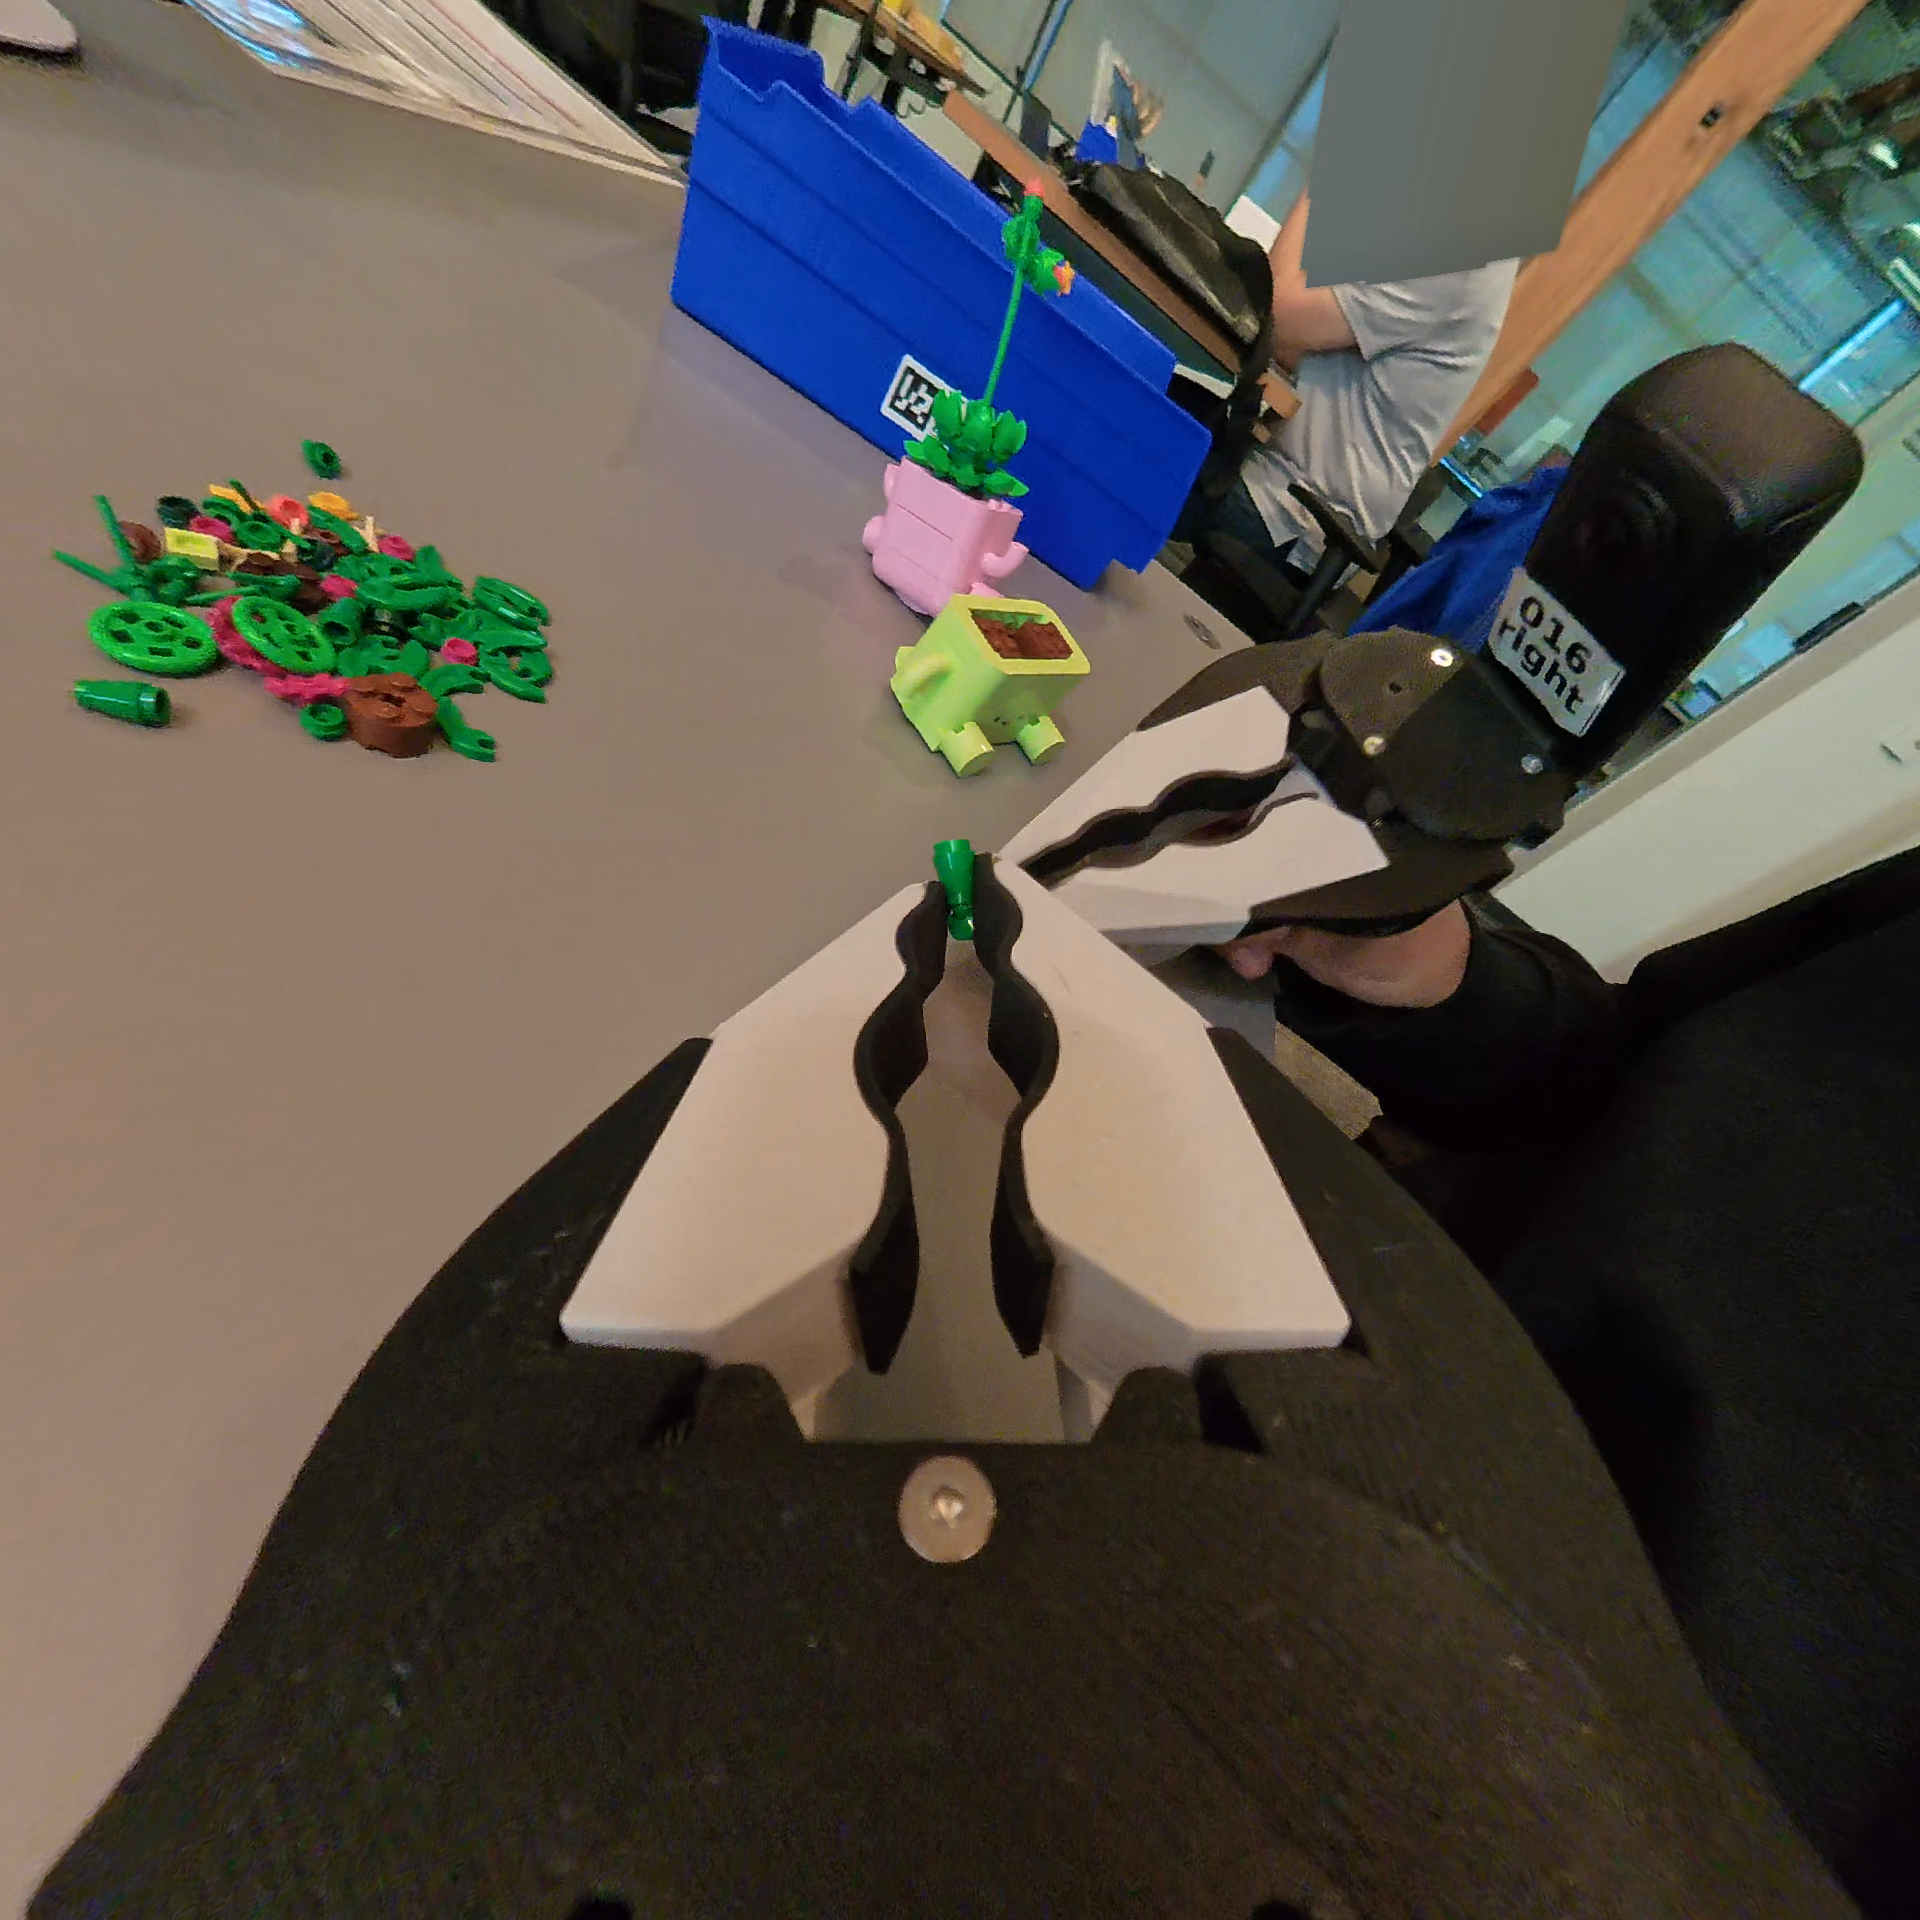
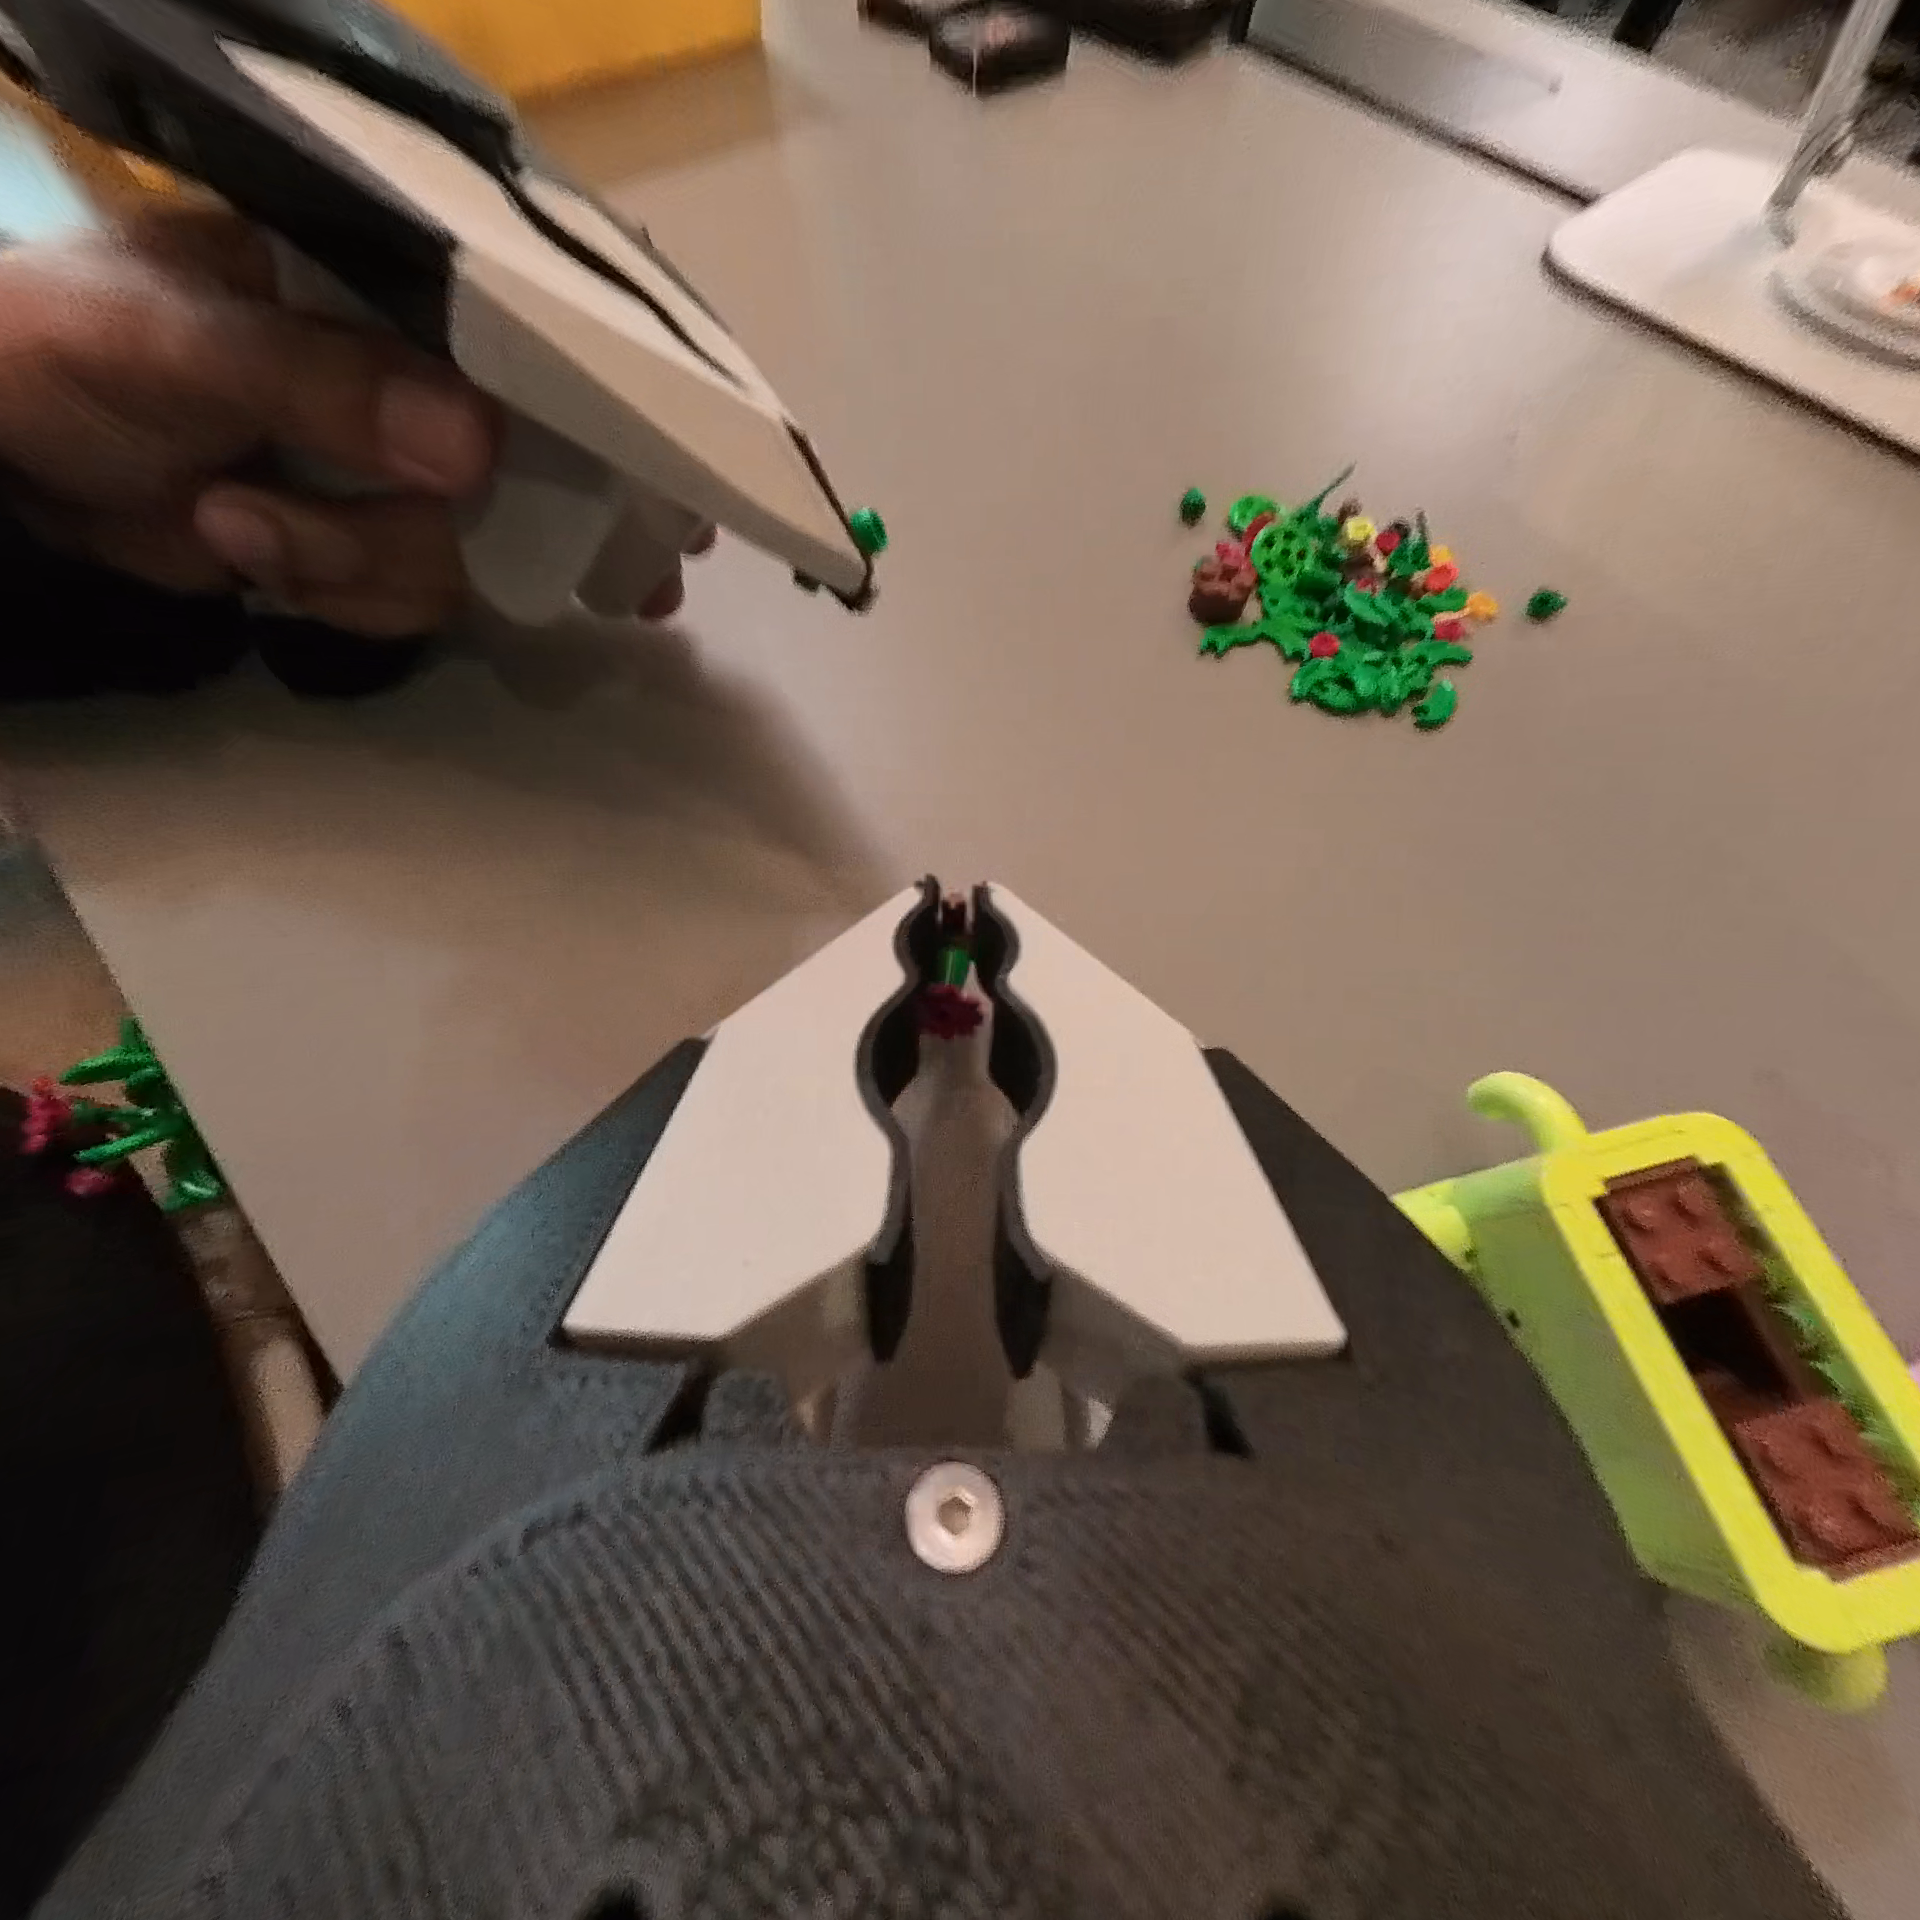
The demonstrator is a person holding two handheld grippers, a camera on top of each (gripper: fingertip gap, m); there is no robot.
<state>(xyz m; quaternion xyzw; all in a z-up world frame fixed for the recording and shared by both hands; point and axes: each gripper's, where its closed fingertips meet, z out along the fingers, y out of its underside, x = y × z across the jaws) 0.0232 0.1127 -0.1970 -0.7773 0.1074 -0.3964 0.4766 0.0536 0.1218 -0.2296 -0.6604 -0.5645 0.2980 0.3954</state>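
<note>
- Between the tips of our left gripper (image 1: 961, 894) sits a small green cone piece (image 1: 956, 875), pinched at the very end of the fingers, its wide end poking out above them.
- Just to the right of those tips we see our right gripper (image 1: 1023, 857), its jaws pressed close together; its own view shows it (image 2: 951, 899) pinching a short green stem with a dark magenta flower (image 2: 951, 1003) between the black pads.
- Both grippers hang above the grey table (image 1: 364, 935), tips near each other but apart.
- Ahead of the left gripper lies a lime-green brick pot (image 1: 987, 681), tipped on its side with brown bricks showing in its opening.
- Just beyond it stands a pink brick pot (image 1: 940, 540), upright, with green leaves and a tall thin green stalk (image 1: 1013, 301).
- Behind the pink pot is a blue bin (image 1: 831, 249) bearing a black-and-white marker.
- Far left of the left gripper we see a loose pile of small pieces (image 1: 312, 613), mostly green, with some pink, red, yellow and brown.
- Ahead and right of the right gripper, the same pile (image 2: 1340, 603) appears; the lime-green brick pot (image 2: 1662, 1382) sits close at its right side.
</note>
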